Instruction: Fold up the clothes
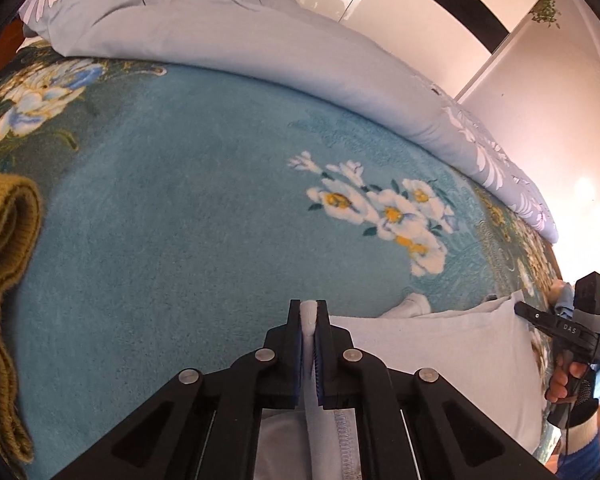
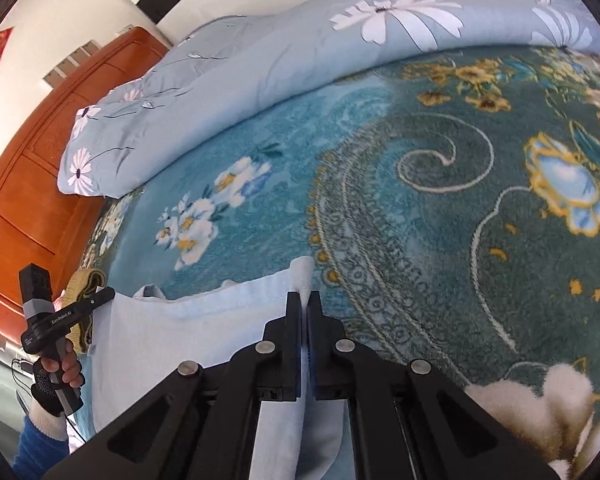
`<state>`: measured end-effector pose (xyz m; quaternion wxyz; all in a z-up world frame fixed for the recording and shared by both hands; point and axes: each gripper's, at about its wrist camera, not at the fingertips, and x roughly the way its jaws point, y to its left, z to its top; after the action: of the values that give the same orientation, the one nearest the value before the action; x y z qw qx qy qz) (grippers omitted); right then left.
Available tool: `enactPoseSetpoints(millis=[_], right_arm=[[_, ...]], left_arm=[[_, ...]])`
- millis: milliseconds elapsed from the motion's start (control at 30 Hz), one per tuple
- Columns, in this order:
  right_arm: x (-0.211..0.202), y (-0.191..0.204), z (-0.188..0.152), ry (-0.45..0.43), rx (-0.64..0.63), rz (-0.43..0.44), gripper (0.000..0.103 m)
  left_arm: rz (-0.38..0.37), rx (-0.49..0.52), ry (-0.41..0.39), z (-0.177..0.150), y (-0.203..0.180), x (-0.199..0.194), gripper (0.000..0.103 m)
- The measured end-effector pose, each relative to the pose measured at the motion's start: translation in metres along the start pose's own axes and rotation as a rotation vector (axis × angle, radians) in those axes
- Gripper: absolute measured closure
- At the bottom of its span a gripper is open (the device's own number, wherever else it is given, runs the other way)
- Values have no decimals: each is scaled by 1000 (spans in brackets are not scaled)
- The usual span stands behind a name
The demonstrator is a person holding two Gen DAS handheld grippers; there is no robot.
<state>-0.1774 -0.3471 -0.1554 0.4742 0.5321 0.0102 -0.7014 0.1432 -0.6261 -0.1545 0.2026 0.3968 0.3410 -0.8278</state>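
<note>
A pale blue-white garment [image 1: 440, 344] lies at the near edge of a bed, spread between both grippers. My left gripper [image 1: 309, 307] is shut on one edge of it, a white fold pinched between the blue pads. In the right wrist view the same garment [image 2: 172, 336] stretches to the left, and my right gripper [image 2: 304, 298] is shut on its other corner. Each gripper shows in the other's view: the right gripper [image 1: 518, 306] at the far right, the left gripper [image 2: 108, 292] at the far left, both held by a hand.
A teal blanket [image 1: 204, 208] with white and yellow flowers covers the bed. A folded mustard knit garment [image 1: 4, 248] lies at the left. A light blue flowered duvet [image 1: 228, 40] is heaped along the far side. An orange wooden headboard [image 2: 40, 152] stands at the left.
</note>
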Motion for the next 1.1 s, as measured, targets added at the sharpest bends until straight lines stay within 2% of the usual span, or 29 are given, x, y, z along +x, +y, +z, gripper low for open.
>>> enactPoseSetpoints(millis=[133,167,233,300,400,433,500,533,567,667,700,733,800,833,867,900,967,1100], right_arm=[[-1,-6,-2,-2,25,-19,100],[-3,-6,-2,-6,28,-24,99],[-12,-7,-3,-19,31,-53,99],[-27,-9,-10,-34,31,-89,99],[-49,-14,-32,-19,44,-37,98],[-55,-15,-43,-2,46,-2,97],[-64,-18,-66,14,63,51,87],[-69,-19,-78,20,73,76,73],[-71,-20,-90,27,92,101,64],[-76,-25,-117,38,160,154,63],[-76,-25,-122,37,170,162,63],[-76,-24,-125,36,175,168,63],[-77,-22,-132,33,186,181,63],[-76,-21,-134,33,193,185,63],[-75,-20,-135,34,200,188,63],[-73,-19,-135,34,209,190,63],[-69,-17,-134,31,216,198,63],[-58,-14,-130,26,231,215,65]], left_arm=[[5,-30,16,-3,6,-2,93],[4,-39,19,-4,7,-4,86],[44,-41,3,-9,7,-17,72],[98,-44,-44,-17,5,-39,72],[92,-53,-117,-37,-9,-74,65],[75,-42,-128,-45,-18,-84,57],[45,-5,-143,-64,-42,-98,46],[35,14,-145,-73,-55,-101,40],[24,33,-140,-83,-69,-101,39],[-18,90,-122,-112,-111,-94,39],[-10,112,-115,-120,-124,-89,39],[11,136,-108,-127,-136,-82,39],[58,146,-84,-138,-153,-66,48],[58,138,-57,-143,-158,-57,67],[48,119,-27,-147,-160,-48,80],[41,97,0,-151,-160,-40,84],[44,66,5,-156,-158,-35,93],[53,10,-8,-165,-151,-32,98]])
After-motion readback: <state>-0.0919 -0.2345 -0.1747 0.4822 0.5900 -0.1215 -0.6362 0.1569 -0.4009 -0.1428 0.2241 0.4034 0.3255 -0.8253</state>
